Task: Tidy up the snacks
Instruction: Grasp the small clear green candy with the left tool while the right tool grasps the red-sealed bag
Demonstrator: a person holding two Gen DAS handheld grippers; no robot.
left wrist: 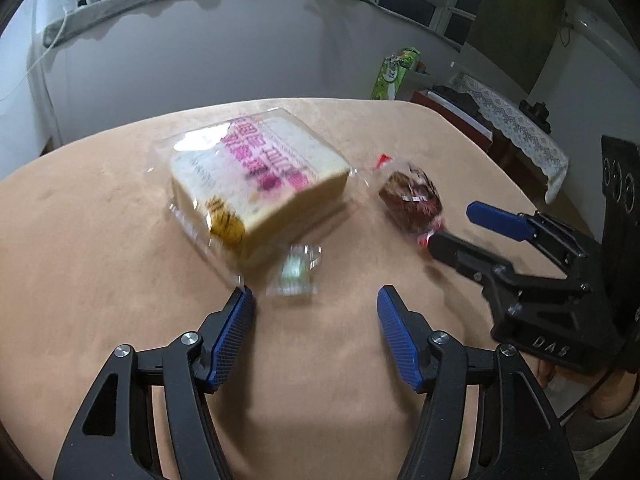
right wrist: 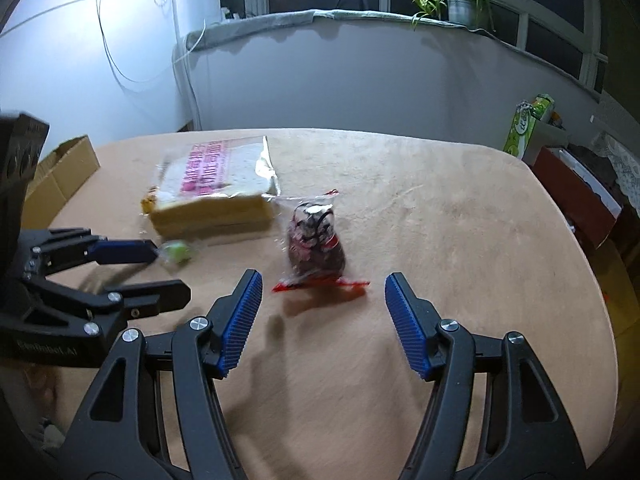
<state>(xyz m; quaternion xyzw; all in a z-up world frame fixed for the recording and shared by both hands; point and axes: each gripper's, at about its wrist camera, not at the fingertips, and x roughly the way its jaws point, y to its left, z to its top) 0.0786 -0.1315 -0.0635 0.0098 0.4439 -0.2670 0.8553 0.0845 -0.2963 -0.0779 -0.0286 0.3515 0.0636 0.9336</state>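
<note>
Blue-padded fingers of our left gripper (left wrist: 316, 300) stand apart over the tan table (left wrist: 100, 240), with nothing between them. Just ahead of its left finger, at about eleven o'clock, we see a small clear-wrapped green sweet (left wrist: 296, 270), blurred, lying on the cloth and touching neither pad. Beyond it, toward eleven o'clock again, lies the wrapped loaf of sliced bread (left wrist: 256, 184) with pink lettering. At one o'clock sits a dark snack in a clear bag with red ends (left wrist: 412, 200).

Our right gripper (right wrist: 324, 286) also stands apart and empty; the dark snack bag (right wrist: 316, 240) lies just ahead between the lines of its fingers, at twelve o'clock, untouched. From this side we see the bread (right wrist: 216, 192) at eleven o'clock, the green sweet (right wrist: 178, 250) at ten, just beside the tip of the left gripper's upper finger, and a cardboard box (right wrist: 64, 176) at the table's edge, also near ten.
</note>
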